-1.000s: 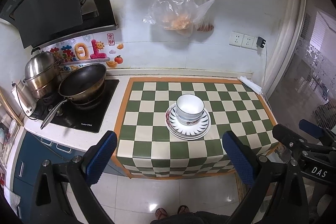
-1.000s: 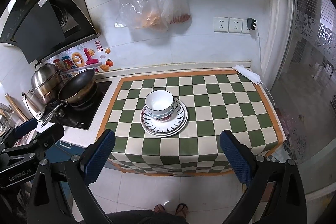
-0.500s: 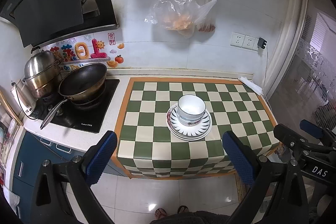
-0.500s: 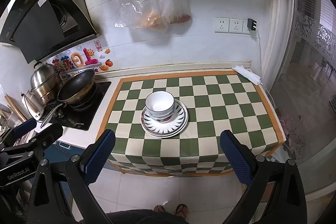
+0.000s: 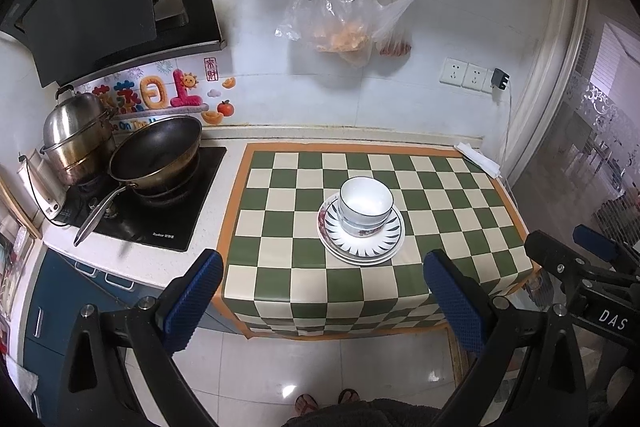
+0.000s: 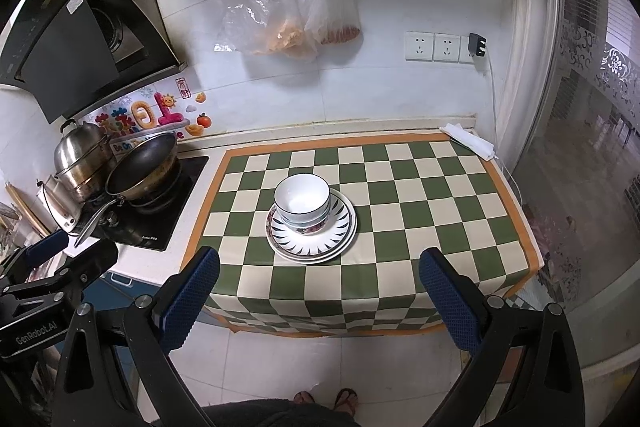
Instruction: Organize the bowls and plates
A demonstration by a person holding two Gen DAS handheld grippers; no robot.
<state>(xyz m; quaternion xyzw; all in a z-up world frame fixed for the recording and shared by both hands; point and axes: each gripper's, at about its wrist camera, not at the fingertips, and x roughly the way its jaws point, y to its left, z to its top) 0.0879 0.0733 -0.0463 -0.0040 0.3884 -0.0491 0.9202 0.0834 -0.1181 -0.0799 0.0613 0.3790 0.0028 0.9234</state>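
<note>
Green-checked worktop (image 6: 420, 211) | white bowls (image 6: 303, 201) sat nested on patterned plates (image 6: 312, 233) | both grippers (image 5: 322, 285) (image 6: 318, 281) gaped empty, well back | stacking looked done

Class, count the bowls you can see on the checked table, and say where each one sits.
2, possibly more hidden. The white top bowl nests in a patterned lower bowl, both stacked on the plates at the table's middle.
</note>
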